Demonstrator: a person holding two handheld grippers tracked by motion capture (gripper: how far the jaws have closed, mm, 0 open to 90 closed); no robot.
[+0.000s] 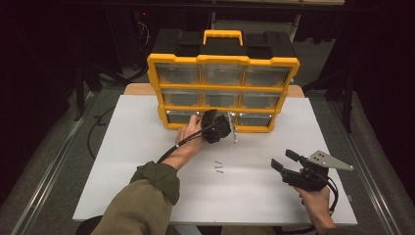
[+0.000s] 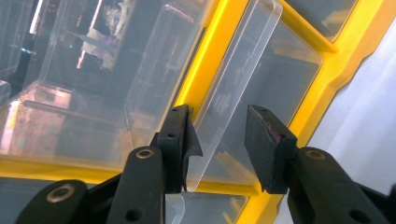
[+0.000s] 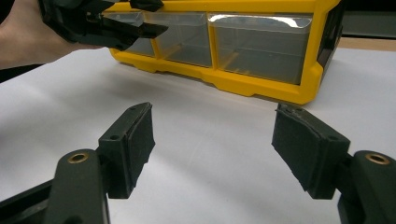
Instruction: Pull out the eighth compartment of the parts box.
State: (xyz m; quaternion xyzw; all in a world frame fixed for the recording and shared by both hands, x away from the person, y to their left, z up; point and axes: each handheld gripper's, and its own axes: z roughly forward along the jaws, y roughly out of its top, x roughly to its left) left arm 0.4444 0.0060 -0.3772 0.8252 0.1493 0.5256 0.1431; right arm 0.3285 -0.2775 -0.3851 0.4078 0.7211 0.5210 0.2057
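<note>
While unpinched, drawer tab (image 2: 233,88) between left tongs (image 2: 219,149)

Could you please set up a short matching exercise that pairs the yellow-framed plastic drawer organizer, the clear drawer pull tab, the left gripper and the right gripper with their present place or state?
Things:
1. yellow-framed plastic drawer organizer
2. clear drawer pull tab
3. left gripper
4. right gripper

Places or states:
A. jaws wide apart over the bare white table, holding nothing
B. stands upright at the far edge of the table
C. between two black jaws, touching one pad
D. raised to the bottom row of drawers

Pairs: 1-B, 2-C, 3-D, 4-A
</note>
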